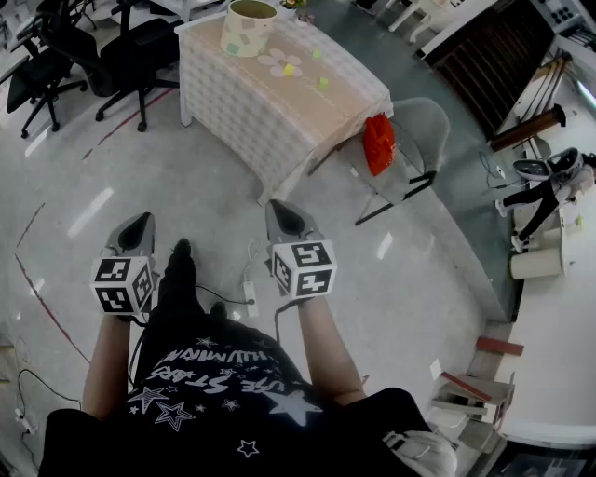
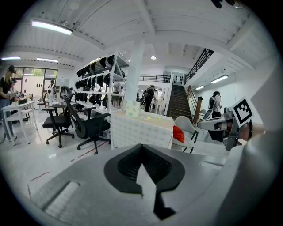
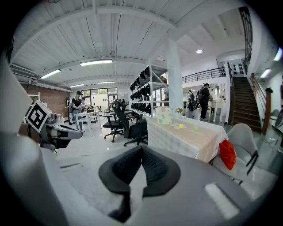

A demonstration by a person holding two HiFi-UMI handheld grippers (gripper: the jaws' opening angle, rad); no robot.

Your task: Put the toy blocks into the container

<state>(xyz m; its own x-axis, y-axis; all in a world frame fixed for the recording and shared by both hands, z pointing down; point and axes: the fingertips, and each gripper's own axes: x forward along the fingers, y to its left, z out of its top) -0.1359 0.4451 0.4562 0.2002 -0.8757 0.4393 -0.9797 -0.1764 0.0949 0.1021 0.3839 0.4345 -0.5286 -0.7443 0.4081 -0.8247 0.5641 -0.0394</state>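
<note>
Left tongs and right tongs are being held pressed together, empty. Blocks are lying on the surface at 12 o'clock, near the container. The surface is to be approached first, tongs spread late.

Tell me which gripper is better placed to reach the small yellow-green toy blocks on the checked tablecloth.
Right, probably: the right gripper is nearer the cloth-covered table and in line with the yellow-green blocks; the left gripper sits farther aside. Both are shut and empty.
</note>
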